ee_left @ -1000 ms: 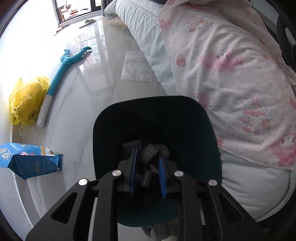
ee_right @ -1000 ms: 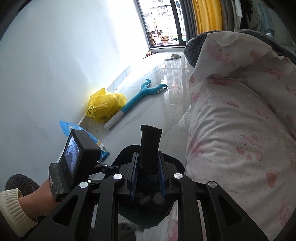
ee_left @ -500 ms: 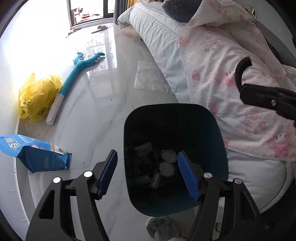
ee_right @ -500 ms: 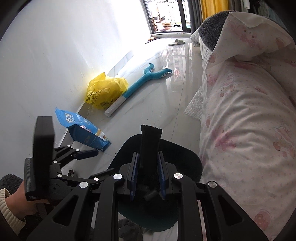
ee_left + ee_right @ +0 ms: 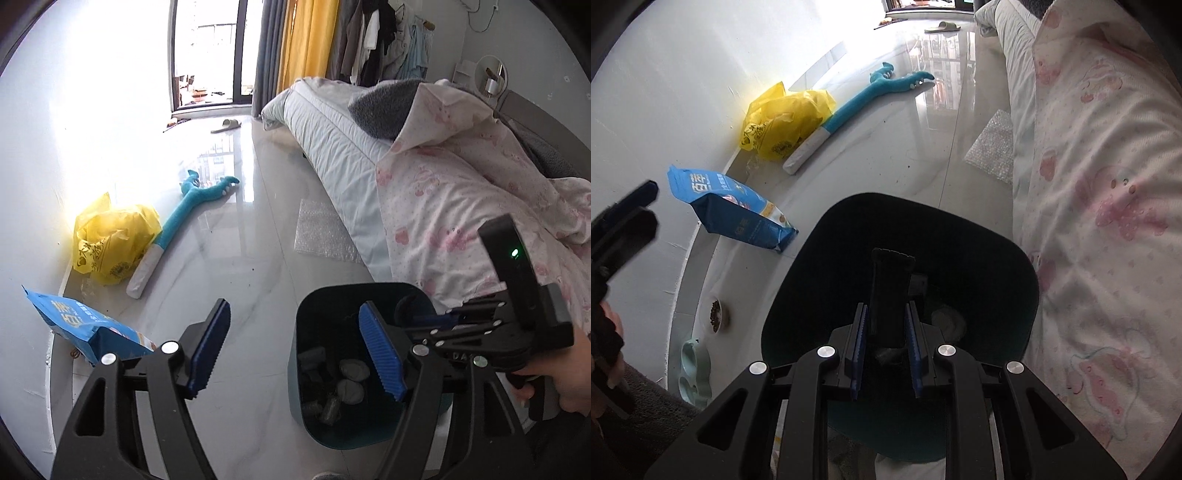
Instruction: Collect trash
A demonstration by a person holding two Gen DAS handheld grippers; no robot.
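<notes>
My left gripper (image 5: 295,354) has just sprung its jaws open, empty, and drawn back from the dark bin (image 5: 334,428) at lower centre, while my right gripper (image 5: 884,347) descends over the bin (image 5: 997,258), jaws clamped on a black flat piece (image 5: 891,291), drop likely next.

Chinese "百" on blue bag (image 5: 727,210)

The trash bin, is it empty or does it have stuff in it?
Not empty. The trash bin stands upright, and crumpled grey scraps lie at its bottom.
</notes>
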